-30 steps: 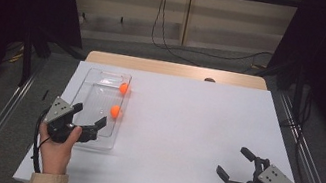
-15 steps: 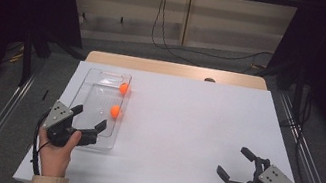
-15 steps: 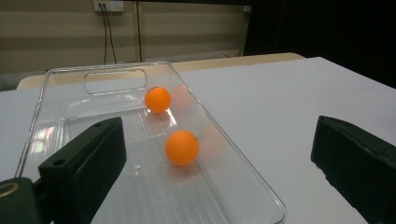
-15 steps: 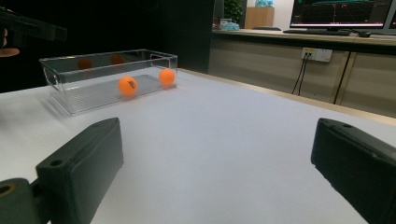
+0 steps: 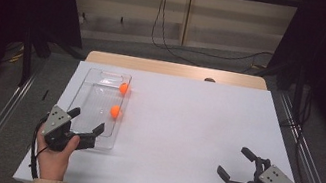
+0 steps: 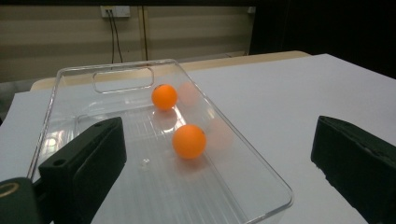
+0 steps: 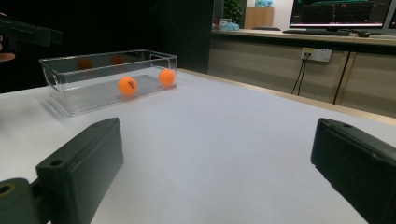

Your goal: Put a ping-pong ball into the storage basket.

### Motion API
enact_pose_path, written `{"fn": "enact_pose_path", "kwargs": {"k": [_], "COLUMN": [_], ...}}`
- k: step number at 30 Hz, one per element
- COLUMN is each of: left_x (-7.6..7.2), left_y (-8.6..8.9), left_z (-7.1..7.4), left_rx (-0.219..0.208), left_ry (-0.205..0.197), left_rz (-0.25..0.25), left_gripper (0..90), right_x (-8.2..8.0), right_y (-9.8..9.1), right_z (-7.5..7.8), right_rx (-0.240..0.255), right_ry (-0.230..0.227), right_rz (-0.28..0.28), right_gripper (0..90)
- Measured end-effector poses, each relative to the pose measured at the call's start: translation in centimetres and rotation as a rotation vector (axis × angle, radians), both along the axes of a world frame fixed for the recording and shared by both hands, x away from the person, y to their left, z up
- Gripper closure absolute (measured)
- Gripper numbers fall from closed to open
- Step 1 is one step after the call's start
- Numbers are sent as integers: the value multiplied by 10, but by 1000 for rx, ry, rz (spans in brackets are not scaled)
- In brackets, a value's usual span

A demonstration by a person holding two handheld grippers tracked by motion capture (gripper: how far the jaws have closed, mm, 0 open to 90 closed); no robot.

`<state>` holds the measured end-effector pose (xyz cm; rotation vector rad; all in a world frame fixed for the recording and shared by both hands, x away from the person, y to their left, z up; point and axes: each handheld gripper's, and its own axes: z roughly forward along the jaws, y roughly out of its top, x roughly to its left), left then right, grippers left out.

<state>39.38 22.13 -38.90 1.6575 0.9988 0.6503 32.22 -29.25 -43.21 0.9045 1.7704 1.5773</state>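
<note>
High view shows my left gripper (image 5: pixel 88 124) with its jaws spread wide, holding nothing, poised over the near end of the clear plastic tray (image 5: pixel 88 109); one jaw sits over the tray's floor, the other beyond its near right corner. Whether either jaw touches the tray I cannot tell. Just ahead of that claw, inside the tray, lies the nearer orange ball (image 6: pixel 189 141), round, matte and bright, resting on the ribbed floor by the right wall. Farther ahead sits the second orange ball (image 6: pixel 164 96), also against that wall, short of the handle cutout at the far end. Nothing stands between my jaws and the nearer ball. My right gripper (image 5: pixel 241 165) rests well apart on the white table (image 5: pixel 196 123), jaws equally wide and empty, aimed across bare surface toward the tray.
</note>
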Motion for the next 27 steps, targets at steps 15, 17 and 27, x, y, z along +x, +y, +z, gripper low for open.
{"fn": "enact_pose_path", "kwargs": {"k": [15,17,27], "left_x": [-8,-8,-12], "left_y": [3,3,5], "left_z": [-7,-8,-11], "left_rx": [22,18,20], "left_ry": [6,1,3], "left_rz": [2,-7,2], "left_gripper": [33,33,33], "right_x": [0,-1,-1], "right_y": [0,0,0], "right_z": [0,0,0], "right_rx": [0,1,0], "right_ry": [0,2,0], "right_rz": [0,-2,1], "right_gripper": [17,17,17]}}
